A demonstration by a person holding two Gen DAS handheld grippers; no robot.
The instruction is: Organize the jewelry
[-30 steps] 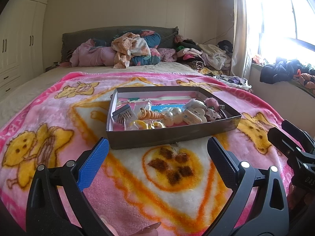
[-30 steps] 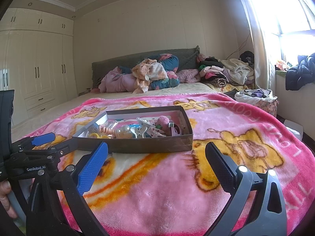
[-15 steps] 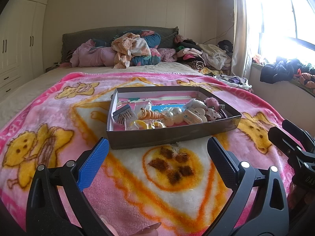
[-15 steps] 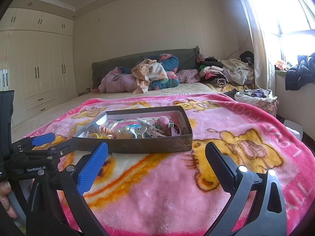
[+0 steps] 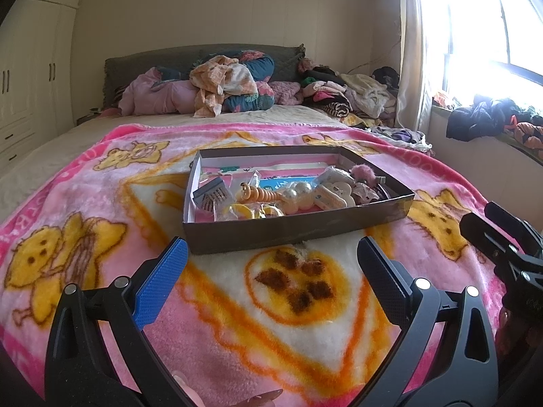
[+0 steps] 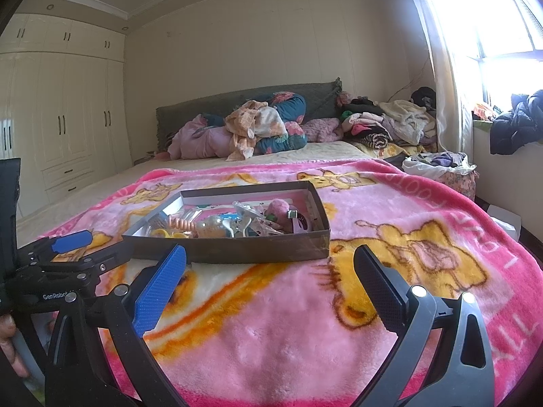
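Observation:
A shallow dark cardboard box (image 5: 298,229) sits on the pink cartoon blanket (image 5: 101,186). It holds several hair clips and jewelry pieces, among them an orange spiral piece (image 5: 261,195), a pearl piece (image 5: 298,191) and a pink pompom (image 5: 363,171). My left gripper (image 5: 271,257) is open and empty just in front of the box. My right gripper (image 6: 269,264) is open and empty, near the same box (image 6: 237,251). The left gripper also shows in the right wrist view (image 6: 68,254), and the right gripper at the left wrist view's right edge (image 5: 502,237).
Piles of clothes and bedding (image 5: 224,84) lie at the headboard. More clothes (image 5: 356,95) are stacked at the back right. White wardrobes (image 6: 68,129) stand on the left. A bright window (image 5: 482,34) and a sill with dark clothes (image 5: 485,118) are on the right.

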